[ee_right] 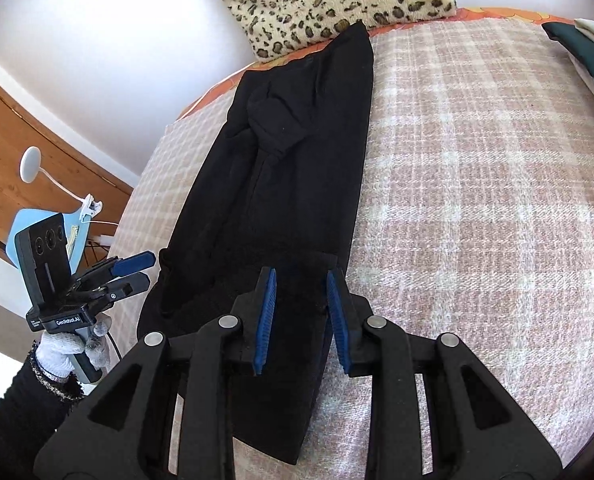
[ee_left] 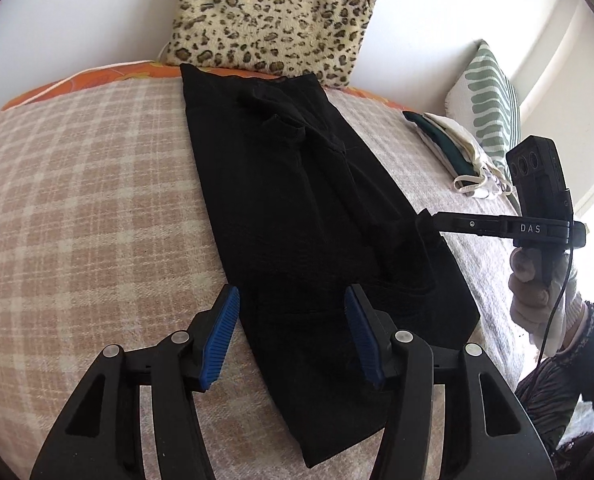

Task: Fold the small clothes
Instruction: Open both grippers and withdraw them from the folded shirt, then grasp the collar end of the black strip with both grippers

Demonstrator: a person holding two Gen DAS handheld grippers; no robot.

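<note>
Right, my readout from the two wrist views.

Writing, right gripper: I read "DAS" in white letters on the side of the right gripper (ee_left: 425, 218) where it shows in the left wrist view.
Writing, left gripper: I read "GenRobot.AI" on the base of the left gripper (ee_right: 137, 274) in the right wrist view; a smaller line beside it is too fine for me to read.
Black garment: the black garment (ee_left: 317, 216) lies lengthwise on the plaid blanket (ee_left: 89, 200), folded into a long narrow strip, its far end up against the leopard pillow (ee_left: 273, 16).
Left gripper state: fingers spread wide apart, holding nothing, hovering over the near end of the garment; one blue pad (ee_left: 221, 340) sits over the garment's left edge.
Right gripper state: fingers parted with a moderate gap, nothing pinched between them; in the left view its tips touch the garment's right edge.
Hands: a gloved right hand (ee_left: 537, 288) grips the right handle, a gloved left hand (ee_right: 85, 346) the left one.
Clothes pile: a small pile of folded clothes (ee_left: 445, 140), dark green and cream, lies well apart to the right, beside a green striped cushion (ee_left: 489, 100).
Background: a wooden door (ee_right: 37, 136) and a white clip lamp (ee_right: 31, 164) at left.
</note>
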